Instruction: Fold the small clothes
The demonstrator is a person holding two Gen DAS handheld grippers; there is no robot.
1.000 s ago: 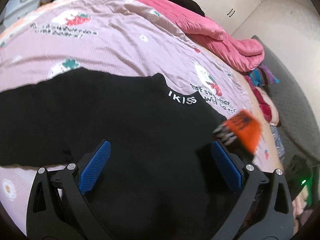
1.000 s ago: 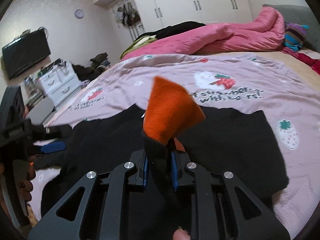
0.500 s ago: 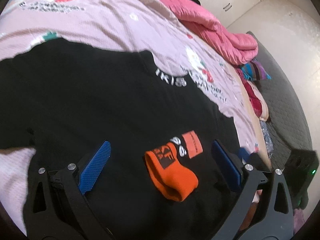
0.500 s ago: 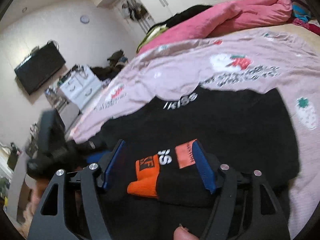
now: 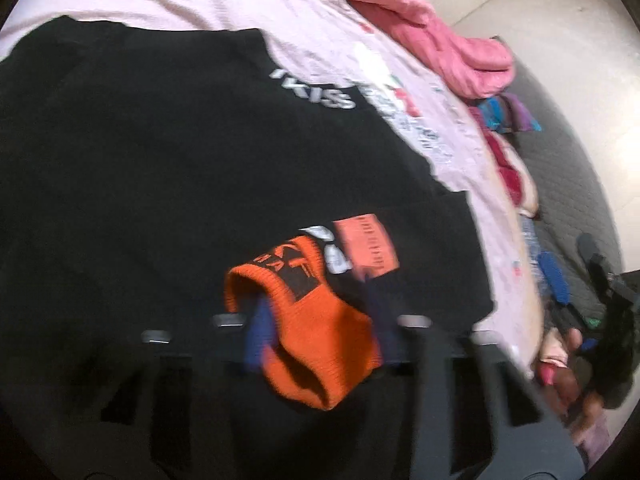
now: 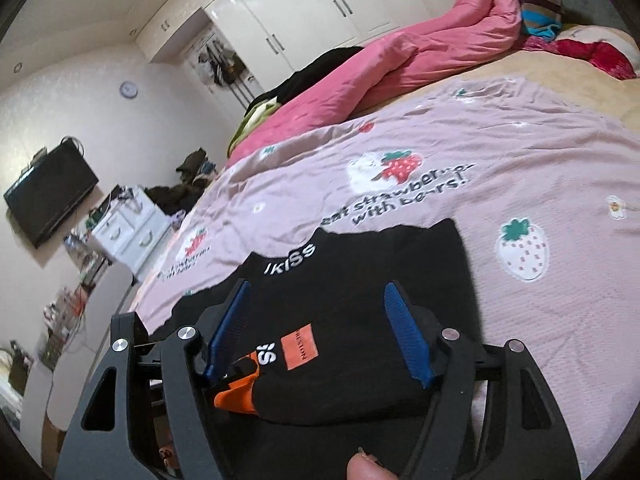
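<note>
A black-and-orange sock (image 5: 316, 320) lies folded on a black "IKISS" garment (image 5: 160, 152) spread on the bed. My left gripper (image 5: 320, 336) is blurred; its blue fingers are closing around the sock's orange cuff, one on each side. In the right wrist view the sock (image 6: 296, 364) lies between the spread blue fingers of my right gripper (image 6: 320, 340), which is open and holds nothing. The black garment (image 6: 380, 264) reaches up to its white lettering. My right gripper also shows at the right edge of the left wrist view (image 5: 556, 276).
The pink strawberry-print bedspread (image 6: 500, 168) covers the bed. A pink quilt (image 6: 400, 60) is bunched at the far side, with colourful clothes (image 6: 540, 8) near the pillows. White drawers (image 6: 128, 232) and a wall TV (image 6: 48, 196) stand on the left.
My right gripper opened and dropped the sock onto the black garment, then drew back. My left gripper moved down onto the sock and its fingers closed in around the orange cuff.
</note>
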